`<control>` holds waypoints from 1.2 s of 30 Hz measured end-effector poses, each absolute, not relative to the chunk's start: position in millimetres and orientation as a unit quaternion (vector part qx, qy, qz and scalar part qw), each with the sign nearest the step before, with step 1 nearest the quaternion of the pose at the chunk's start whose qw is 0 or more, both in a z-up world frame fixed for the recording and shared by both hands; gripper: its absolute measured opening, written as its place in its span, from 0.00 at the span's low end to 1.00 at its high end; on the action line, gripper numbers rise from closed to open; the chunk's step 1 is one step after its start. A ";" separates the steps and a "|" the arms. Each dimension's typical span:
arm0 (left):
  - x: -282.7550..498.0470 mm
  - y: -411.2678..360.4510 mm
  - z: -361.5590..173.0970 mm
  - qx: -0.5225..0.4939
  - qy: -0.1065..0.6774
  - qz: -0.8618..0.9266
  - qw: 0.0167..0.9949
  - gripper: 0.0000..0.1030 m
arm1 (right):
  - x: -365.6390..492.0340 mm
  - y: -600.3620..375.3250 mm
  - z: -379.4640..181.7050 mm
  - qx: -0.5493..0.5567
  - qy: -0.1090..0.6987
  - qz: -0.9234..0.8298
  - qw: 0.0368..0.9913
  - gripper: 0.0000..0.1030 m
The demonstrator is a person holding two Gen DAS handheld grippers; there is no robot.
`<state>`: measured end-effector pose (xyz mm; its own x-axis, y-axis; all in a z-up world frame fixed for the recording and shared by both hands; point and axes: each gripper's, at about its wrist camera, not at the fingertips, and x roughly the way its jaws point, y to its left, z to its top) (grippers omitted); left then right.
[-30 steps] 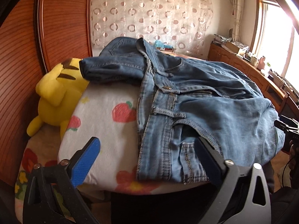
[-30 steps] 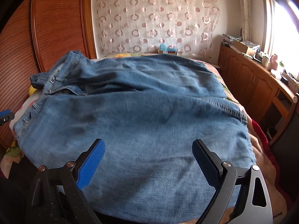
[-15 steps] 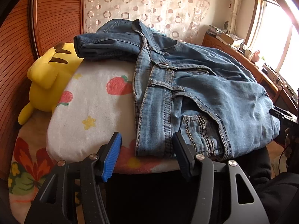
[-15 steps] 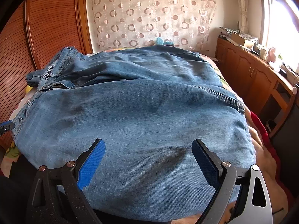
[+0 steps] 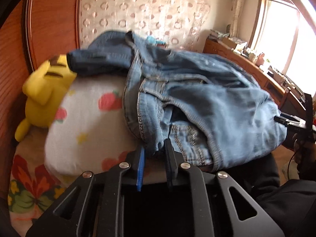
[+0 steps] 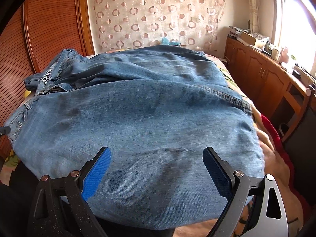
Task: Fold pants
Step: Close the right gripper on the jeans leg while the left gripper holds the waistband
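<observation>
Blue denim pants [image 5: 197,98] lie spread across the bed, waistband toward the headboard side. In the left wrist view my left gripper [image 5: 155,150] is shut on the near corner of the pants at the waistband and pocket, pinching the denim between its pads. In the right wrist view the pants [image 6: 138,108] fill the bed, and my right gripper [image 6: 157,156] is open with its pads spread wide just above the near leg edge, holding nothing. The right gripper's tip also shows at the right in the left wrist view [image 5: 284,119].
A yellow plush toy [image 5: 45,90] lies by the wooden headboard [image 5: 49,19]. A white strawberry-print pillow [image 5: 85,118] lies under the waistband. A wooden cabinet with clutter [image 6: 266,69] runs along the right wall below a bright window. A red blanket [image 6: 276,134] lies at the bed's right edge.
My left gripper closed from wide open onto the near waistband corner of the pants and the denim has bunched up there. My right gripper stayed open over the leg.
</observation>
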<state>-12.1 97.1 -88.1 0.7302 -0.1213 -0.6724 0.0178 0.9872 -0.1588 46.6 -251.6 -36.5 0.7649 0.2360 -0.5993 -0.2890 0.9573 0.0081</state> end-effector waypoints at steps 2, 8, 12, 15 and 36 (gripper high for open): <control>-13.1 94.1 -75.9 -0.067 0.351 -0.042 0.933 0.18 | 45.9 -257.2 -33.2 -0.042 0.313 0.141 0.938 0.90; -1.7 87.5 -44.7 -0.054 0.317 -0.056 0.945 0.17 | 31.2 -287.8 -27.8 -0.026 0.308 0.129 0.942 0.84; 9.7 80.3 -34.0 -0.041 0.305 -0.062 0.950 0.17 | 20.4 -320.1 -31.6 -0.009 0.307 0.095 0.947 0.84; 16.3 76.7 -35.7 -0.040 0.305 -0.061 0.949 0.17 | 15.6 -343.1 -39.4 0.016 0.311 0.074 0.947 0.84; 29.2 65.5 -35.3 -0.037 0.313 -0.053 0.948 0.17 | 30.3 -408.2 -82.3 0.207 0.344 0.122 0.908 0.77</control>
